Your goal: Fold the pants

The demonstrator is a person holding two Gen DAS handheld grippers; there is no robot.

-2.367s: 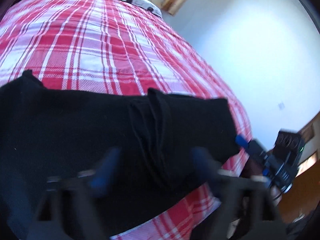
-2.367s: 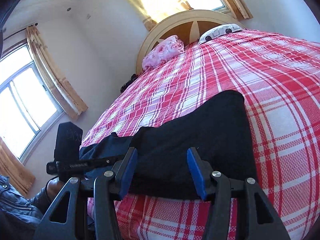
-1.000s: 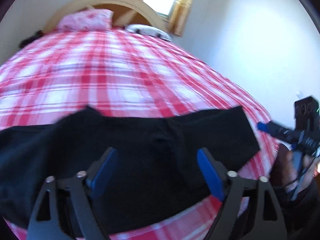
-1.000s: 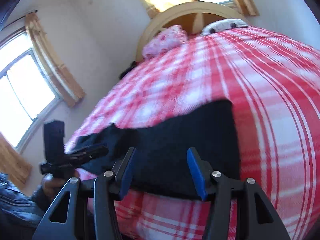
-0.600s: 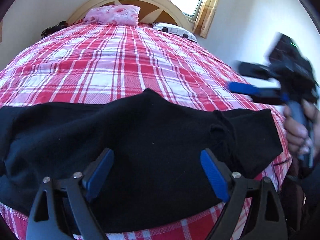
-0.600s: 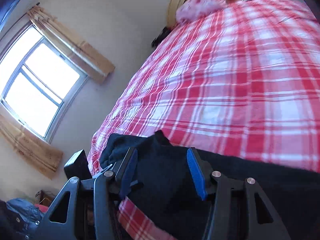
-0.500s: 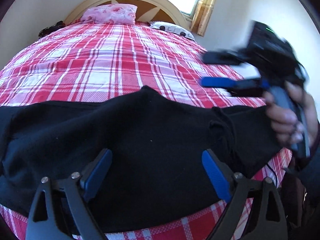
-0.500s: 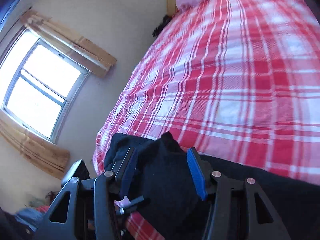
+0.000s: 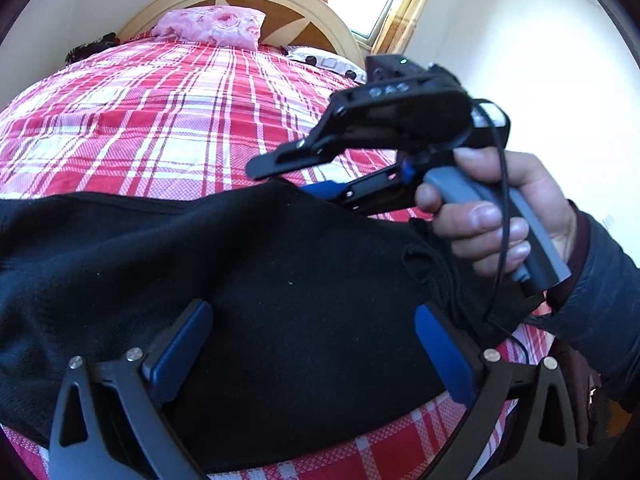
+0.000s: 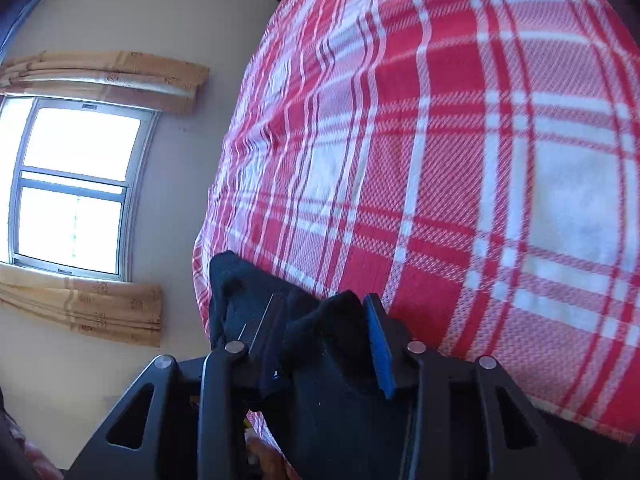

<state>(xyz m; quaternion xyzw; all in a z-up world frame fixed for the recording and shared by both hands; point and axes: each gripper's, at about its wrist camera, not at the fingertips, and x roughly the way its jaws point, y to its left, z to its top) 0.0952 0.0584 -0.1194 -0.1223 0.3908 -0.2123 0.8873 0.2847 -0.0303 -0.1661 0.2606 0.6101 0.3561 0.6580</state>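
The black pants [image 9: 256, 280] lie across the near edge of the red plaid bed [image 9: 192, 120]. My left gripper [image 9: 312, 344] is open and hovers just above the middle of the pants. My right gripper [image 9: 280, 176] reaches in from the right over the far edge of the pants; its jaws still stand apart there. In the right wrist view the right gripper [image 10: 324, 320] has a raised fold of the pants [image 10: 332, 344] between its blue pads, jaws partly closed. The pants' end [image 10: 228, 280] hangs at the bed's left edge.
A pink pillow [image 9: 212, 28] and a spotted pillow [image 9: 324, 62] lie at the wooden headboard [image 9: 280, 0]. A curtained window [image 10: 72, 184] is on the wall left of the bed. A white wall stands to the right.
My right gripper has swung across from the bed's right side to the pants' far edge and narrowed around a fold. The left gripper has stayed open over the pants.
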